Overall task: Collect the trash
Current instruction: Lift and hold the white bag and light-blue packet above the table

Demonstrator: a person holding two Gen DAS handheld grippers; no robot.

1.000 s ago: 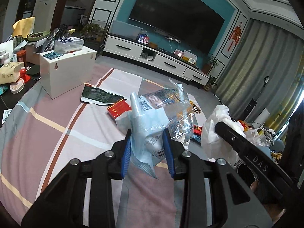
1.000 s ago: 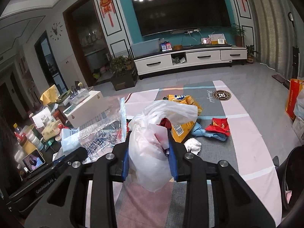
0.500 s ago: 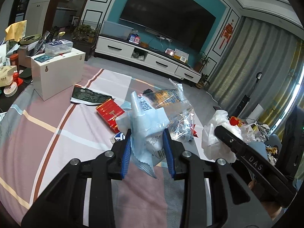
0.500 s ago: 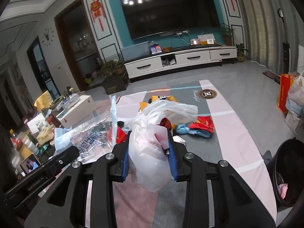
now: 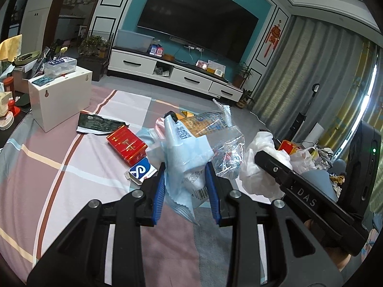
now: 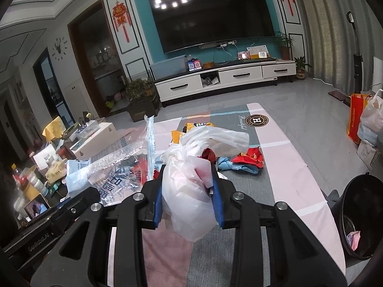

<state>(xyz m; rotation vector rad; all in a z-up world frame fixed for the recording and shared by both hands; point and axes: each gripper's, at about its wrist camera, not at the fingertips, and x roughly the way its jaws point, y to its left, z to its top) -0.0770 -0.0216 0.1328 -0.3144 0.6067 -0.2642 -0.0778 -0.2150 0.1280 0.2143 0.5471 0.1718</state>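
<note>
The left gripper point(image 5: 184, 186) is held level above the striped cloth, clamping a crumpled pale-blue and clear plastic wrapper point(image 5: 184, 157). Beside it, the right gripper point(image 6: 188, 191) pinches a bunched white plastic bag point(image 6: 189, 191), black bin point(image 6: 363, 217) lower right.

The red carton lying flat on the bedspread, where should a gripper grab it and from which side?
Grip the red carton across its narrow width, near the middle, coming straight down from above. It lies flat on the striped cover with both long edges exposed, so fingers can straddle them. Its near end sits close to the blue-and-white box, so avoid that end. Both grippers are full now: left, right.
</note>
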